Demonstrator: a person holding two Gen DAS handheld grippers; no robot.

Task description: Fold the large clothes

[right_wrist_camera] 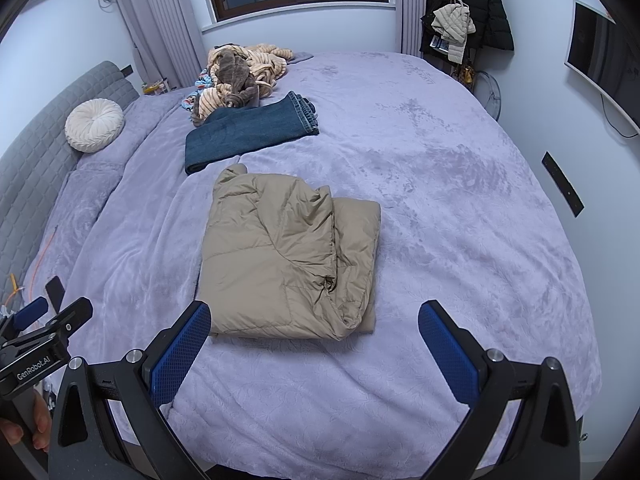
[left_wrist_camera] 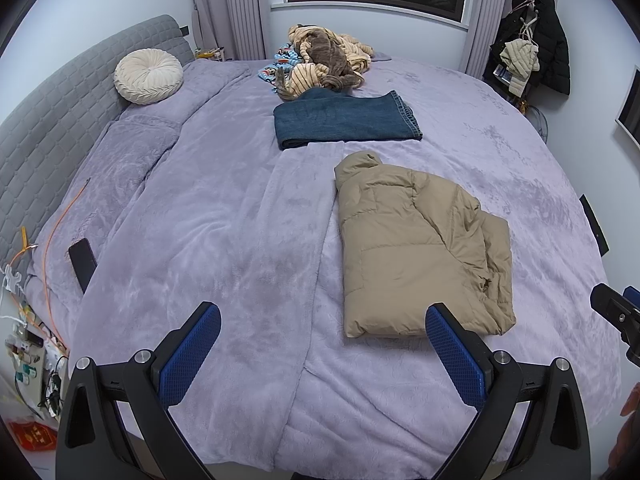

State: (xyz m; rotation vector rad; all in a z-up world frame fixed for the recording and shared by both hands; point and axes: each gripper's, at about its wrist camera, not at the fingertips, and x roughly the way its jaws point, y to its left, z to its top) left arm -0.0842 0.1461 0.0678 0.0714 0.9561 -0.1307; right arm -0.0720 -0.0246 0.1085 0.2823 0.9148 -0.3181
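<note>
A tan puffer jacket [left_wrist_camera: 416, 248] lies folded on the lilac bed cover [left_wrist_camera: 224, 224], near the front edge; it also shows in the right wrist view [right_wrist_camera: 288, 256]. My left gripper [left_wrist_camera: 322, 320] is open and empty, hovering in front of the jacket's left front corner. My right gripper [right_wrist_camera: 314, 316] is open and empty, just in front of the jacket's near edge. Folded blue jeans [left_wrist_camera: 344, 122] lie behind the jacket, also in the right wrist view [right_wrist_camera: 248, 130]. A heap of striped beige and brown clothes [left_wrist_camera: 324, 60] sits at the far side, also in the right wrist view [right_wrist_camera: 240, 76].
A round cream cushion [left_wrist_camera: 148, 75] leans on the grey headboard [left_wrist_camera: 52, 120]. A black phone [left_wrist_camera: 82, 258] and an orange cable [left_wrist_camera: 52, 228] lie at the bed's left edge. Coats hang on a rack [right_wrist_camera: 464, 12] at the back right. A screen [right_wrist_camera: 600, 60] hangs on the right wall.
</note>
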